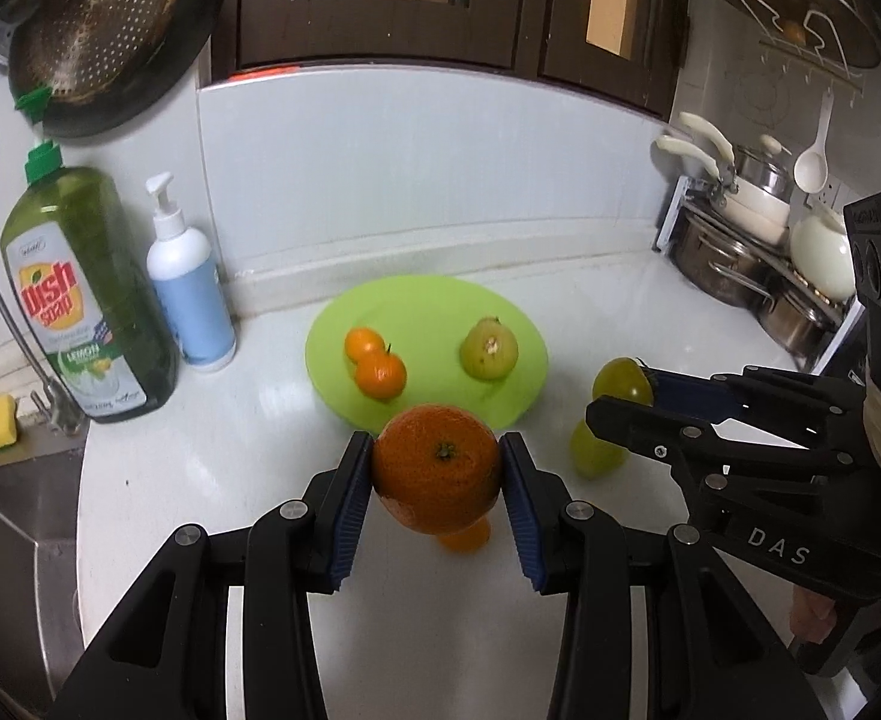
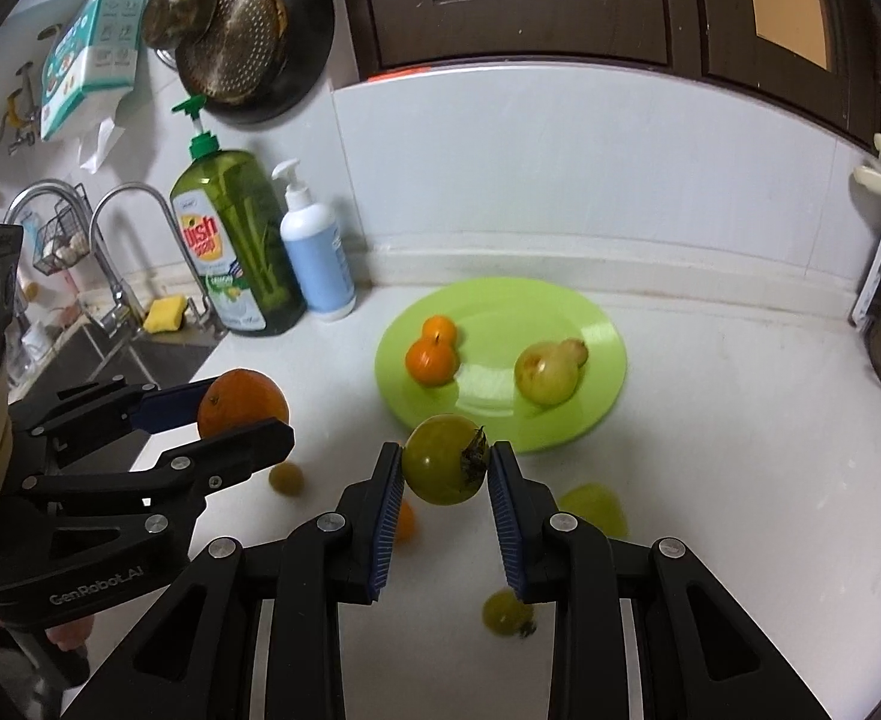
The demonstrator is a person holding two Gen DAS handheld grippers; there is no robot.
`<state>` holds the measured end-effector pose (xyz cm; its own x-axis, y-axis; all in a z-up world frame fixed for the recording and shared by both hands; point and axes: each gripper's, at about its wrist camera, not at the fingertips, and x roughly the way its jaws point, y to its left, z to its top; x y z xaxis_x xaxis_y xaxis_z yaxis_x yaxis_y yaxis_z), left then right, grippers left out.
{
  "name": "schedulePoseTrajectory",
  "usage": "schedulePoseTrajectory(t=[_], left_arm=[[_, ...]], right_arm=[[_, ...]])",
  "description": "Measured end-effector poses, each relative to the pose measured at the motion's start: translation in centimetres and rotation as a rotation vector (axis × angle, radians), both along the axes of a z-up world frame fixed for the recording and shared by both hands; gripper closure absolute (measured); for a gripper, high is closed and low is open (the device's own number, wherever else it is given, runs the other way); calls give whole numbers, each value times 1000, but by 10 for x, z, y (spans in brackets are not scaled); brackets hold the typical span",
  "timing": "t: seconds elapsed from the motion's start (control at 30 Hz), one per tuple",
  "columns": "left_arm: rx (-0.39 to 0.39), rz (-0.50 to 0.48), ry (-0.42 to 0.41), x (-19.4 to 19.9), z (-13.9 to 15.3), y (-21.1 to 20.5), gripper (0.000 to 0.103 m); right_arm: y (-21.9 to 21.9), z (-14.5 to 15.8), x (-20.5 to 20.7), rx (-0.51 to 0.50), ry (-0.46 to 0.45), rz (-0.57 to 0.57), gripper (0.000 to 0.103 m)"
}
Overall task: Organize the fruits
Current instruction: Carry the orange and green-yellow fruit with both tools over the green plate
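1. While both grippers are hovering over the white counter (image 1: 158, 480), each one is carrying fruit: the left gripper (image 1: 437, 468) is clamping a big orange (image 1: 434, 468) between its blue pads, off the surface, with its reflection showing on the counter below.
2. Right gripper (image 2: 446, 468) is pinching a green tomato (image 2: 443, 459) the same way, also lifted, stem side facing the right pad.
3. Green plate (image 1: 500, 312) is sitting just ahead of both loads, near the back wall. It is holding two small tangerines (image 1: 374, 363) touching each other on its left half and a pear (image 1: 489, 348) on its right half.
4. Plate middle and front part are showing bare green between the tangerines and the pear.
5. Plate's near rim is lying just beyond the orange in the left view and just beyond the tomato in the right view.
6. Soap bottle (image 1: 86, 294) and white pump bottle (image 1: 191, 294) are standing left of the plate, near the sink edge (image 2: 140, 354).
7. Pot rack (image 1: 752, 264) is crowding the right back corner, well apart from the plate.
8. Counter right of the plate is lying bare up to the rack.
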<state>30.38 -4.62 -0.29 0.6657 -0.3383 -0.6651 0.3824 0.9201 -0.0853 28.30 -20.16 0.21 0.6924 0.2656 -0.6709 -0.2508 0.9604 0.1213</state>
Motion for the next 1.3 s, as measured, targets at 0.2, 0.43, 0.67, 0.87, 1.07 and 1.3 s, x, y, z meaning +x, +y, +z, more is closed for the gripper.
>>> schedulePoseTrajectory(t=[0.2,0.43,0.67,0.87,1.07,1.3], left_arm=[[-1,-2,-12,19,11,-7,61],[-6,5,-5,48,18,-14,61],[5,12,-1,78,20,-21,61],[25,14,3,103,17,-28,61],[45,11,15,128,11,-35,61],[72,-1,48,158,-6,-44,61]], right_arm=[[-5,11,18,-15,-22,8,73],[-9,23,43,-25,-41,20,73],[-12,26,73,-20,-34,26,73],[-17,19,103,-19,-9,25,73],[-20,10,132,-17,22,21,73],[-22,-5,164,-24,68,24,73]])
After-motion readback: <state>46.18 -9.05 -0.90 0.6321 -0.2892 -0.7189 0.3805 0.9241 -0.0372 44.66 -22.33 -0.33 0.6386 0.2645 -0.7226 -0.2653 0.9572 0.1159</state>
